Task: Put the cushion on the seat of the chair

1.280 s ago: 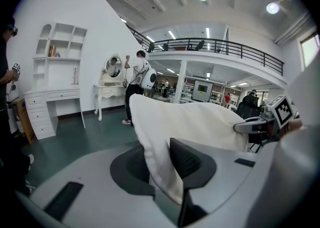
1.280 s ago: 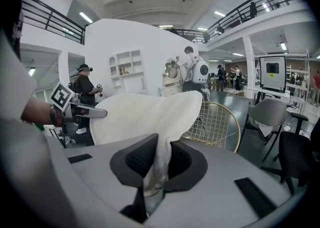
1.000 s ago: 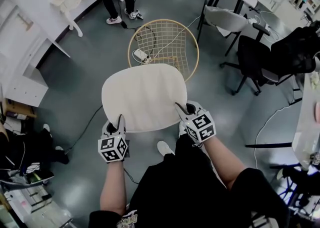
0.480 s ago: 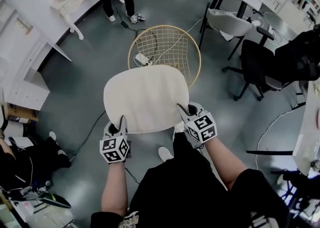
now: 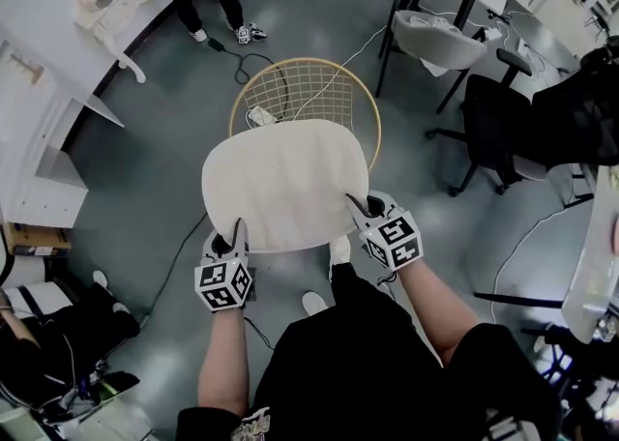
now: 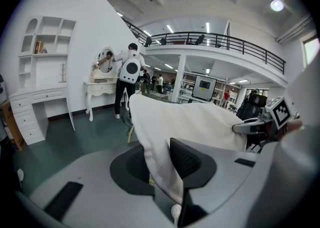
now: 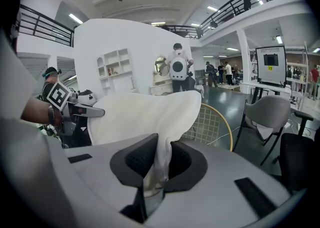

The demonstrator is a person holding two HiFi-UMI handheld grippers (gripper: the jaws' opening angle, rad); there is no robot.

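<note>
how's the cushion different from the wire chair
The cushion is solid cream fabric; the wire chair is open yellow mesh with the floor showing through. The cushion is up in the air, pinched along its near edge by the left gripper and the right gripper; the wire chair stands on the floor. The cushion is a rounded rectangle; the wire chair's rim is a circle. Both have soft, rounded outlines.
</note>
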